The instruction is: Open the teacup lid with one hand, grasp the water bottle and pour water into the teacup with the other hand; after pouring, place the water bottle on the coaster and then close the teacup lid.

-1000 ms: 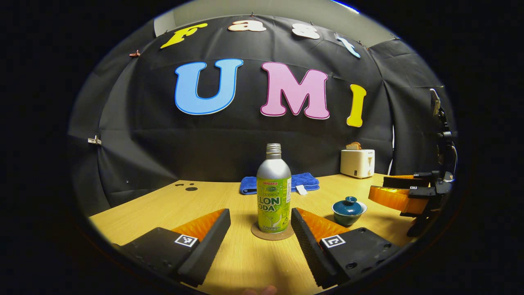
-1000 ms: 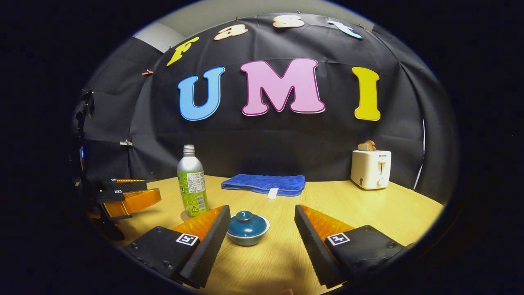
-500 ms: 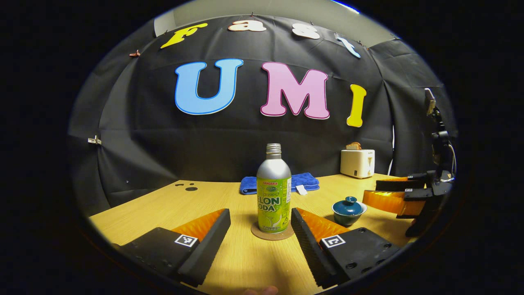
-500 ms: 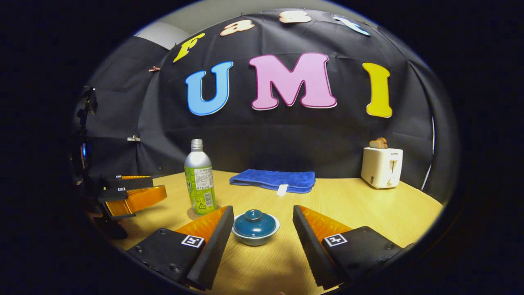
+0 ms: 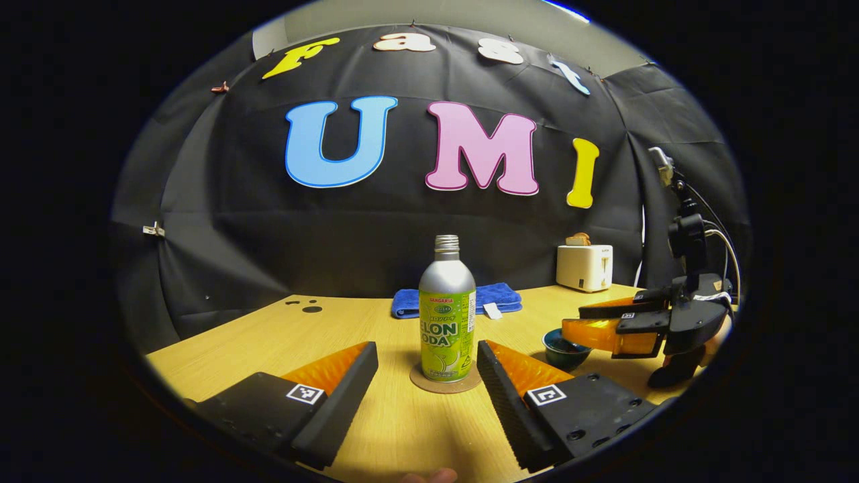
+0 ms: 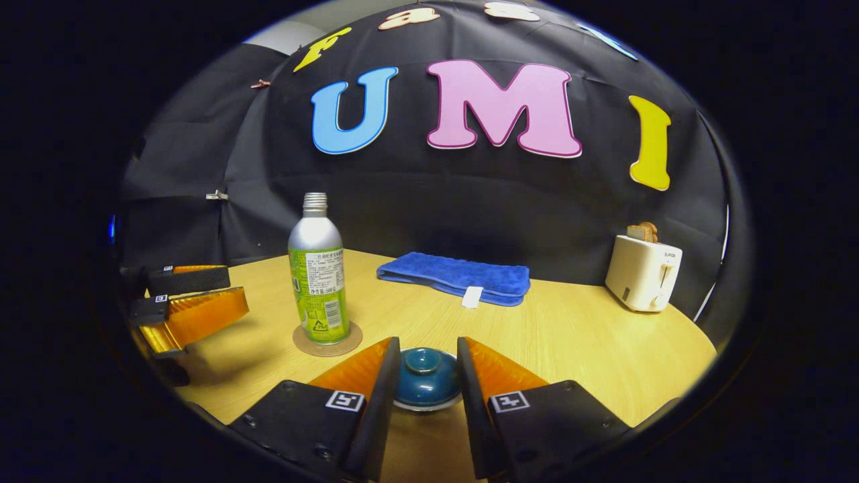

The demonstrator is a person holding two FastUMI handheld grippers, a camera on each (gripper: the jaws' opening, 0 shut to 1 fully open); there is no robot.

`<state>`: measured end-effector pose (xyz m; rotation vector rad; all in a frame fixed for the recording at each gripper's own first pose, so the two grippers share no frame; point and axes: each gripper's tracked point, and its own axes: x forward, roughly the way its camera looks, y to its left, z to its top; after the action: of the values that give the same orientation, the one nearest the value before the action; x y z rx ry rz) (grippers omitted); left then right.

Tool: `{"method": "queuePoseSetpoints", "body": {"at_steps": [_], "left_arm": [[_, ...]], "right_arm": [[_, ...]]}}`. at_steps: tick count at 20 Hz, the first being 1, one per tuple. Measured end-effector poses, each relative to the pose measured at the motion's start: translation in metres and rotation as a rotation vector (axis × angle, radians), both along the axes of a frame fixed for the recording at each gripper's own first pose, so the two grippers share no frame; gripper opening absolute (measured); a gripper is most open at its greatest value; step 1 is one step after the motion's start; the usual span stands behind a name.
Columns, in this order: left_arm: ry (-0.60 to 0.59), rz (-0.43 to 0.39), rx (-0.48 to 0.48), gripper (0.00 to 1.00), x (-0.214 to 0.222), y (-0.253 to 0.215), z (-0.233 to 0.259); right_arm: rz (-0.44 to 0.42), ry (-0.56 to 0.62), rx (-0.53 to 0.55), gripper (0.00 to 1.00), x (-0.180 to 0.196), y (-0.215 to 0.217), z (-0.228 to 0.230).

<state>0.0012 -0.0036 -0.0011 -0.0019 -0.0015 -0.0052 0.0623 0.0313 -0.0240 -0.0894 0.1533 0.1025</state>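
A silver bottle with a green label [image 5: 447, 322] stands upright on a round cork coaster [image 5: 429, 386]. My left gripper [image 5: 427, 349] is open, its fingers just short of the bottle on either side. The blue teacup [image 6: 427, 401] sits low in the right gripper view with its lid [image 6: 427, 372] on. My right gripper [image 6: 427, 343] has narrowed around the lid, and small gaps show beside the knob. In the left gripper view the right gripper [image 5: 577, 320] covers the teacup [image 5: 560, 345]. The left gripper [image 6: 236, 287] hangs left of the bottle [image 6: 318, 282].
A folded blue towel [image 6: 456, 276] lies at the back of the wooden table [image 6: 590, 349]. A white toaster [image 6: 643, 272] with bread in it stands at the back right. The table's front edge runs under both grippers.
My right gripper moved forward and down over the teacup and narrowed its fingers around the lid. The left gripper and the bottle have stayed put.
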Motion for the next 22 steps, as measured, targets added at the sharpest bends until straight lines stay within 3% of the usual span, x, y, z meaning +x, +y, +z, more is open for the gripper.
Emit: {"method": "queuePoseSetpoints", "body": {"at_steps": [2,5,7,9,10,11,18,22], "left_arm": [[0.001,0.000,0.000,0.94,0.000,0.000,0.000],[0.001,0.000,0.000,0.94,0.000,0.000,0.001],[0.001,0.000,0.001,0.94,0.000,0.000,0.001],[0.001,0.001,0.001,0.95,0.001,-0.001,0.001],[0.002,0.001,0.001,0.94,0.000,-0.001,0.000],[0.002,0.001,0.001,0.94,0.000,-0.001,0.001],[0.001,-0.007,0.015,0.95,0.016,-0.008,0.001],[0.001,-0.043,0.086,0.95,0.044,-0.024,0.002]], "right_arm": [[0.008,0.011,-0.010,0.52,0.002,0.002,0.000],[0.006,0.008,-0.003,0.34,0.000,0.000,0.000],[-0.028,-0.047,0.021,0.30,-0.002,-0.007,0.011],[-0.044,-0.102,0.051,0.30,-0.008,-0.012,0.019],[-0.045,-0.113,0.066,0.34,-0.012,-0.013,0.020],[-0.046,-0.118,0.081,0.30,-0.016,-0.015,0.020],[-0.073,-0.185,0.093,0.30,-0.058,-0.042,0.031],[-0.068,-0.188,0.093,0.30,-0.074,-0.052,0.031]]}}
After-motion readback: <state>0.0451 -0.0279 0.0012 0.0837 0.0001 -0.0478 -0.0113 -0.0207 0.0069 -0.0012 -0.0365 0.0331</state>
